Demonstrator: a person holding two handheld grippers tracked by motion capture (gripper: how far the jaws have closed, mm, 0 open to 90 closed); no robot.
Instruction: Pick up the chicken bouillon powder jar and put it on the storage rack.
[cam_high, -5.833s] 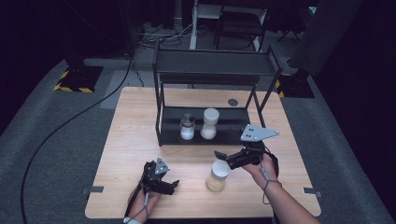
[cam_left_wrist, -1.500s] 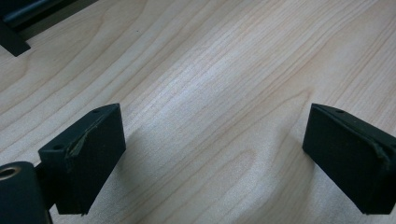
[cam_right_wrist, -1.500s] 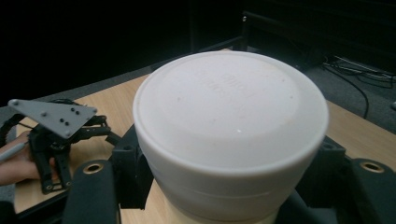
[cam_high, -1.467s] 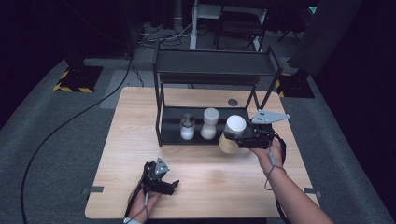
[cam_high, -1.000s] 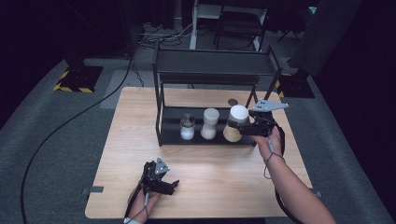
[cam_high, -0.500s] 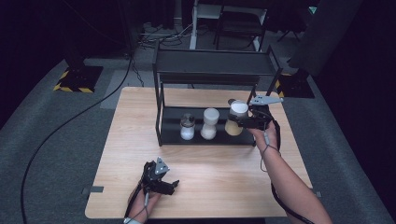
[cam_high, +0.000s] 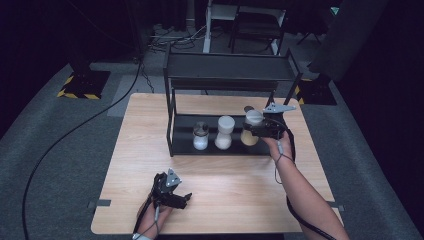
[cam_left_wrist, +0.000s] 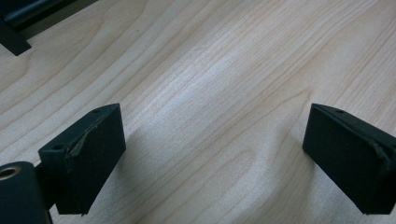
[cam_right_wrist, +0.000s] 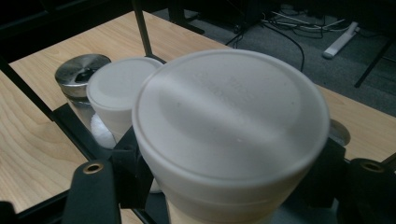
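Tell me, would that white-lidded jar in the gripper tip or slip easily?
Probably top-heavy: the jar looks tall with a wide white lid. Its smooth sides might slip, yet the right gripper clamps both sides. It looks nearly full, so likely fairly heavy.

A pale wooden table (cam_high: 215, 200) stands on grey carpet (cam_high: 60, 165) in a dark room, cables (cam_high: 55, 145) trailing.
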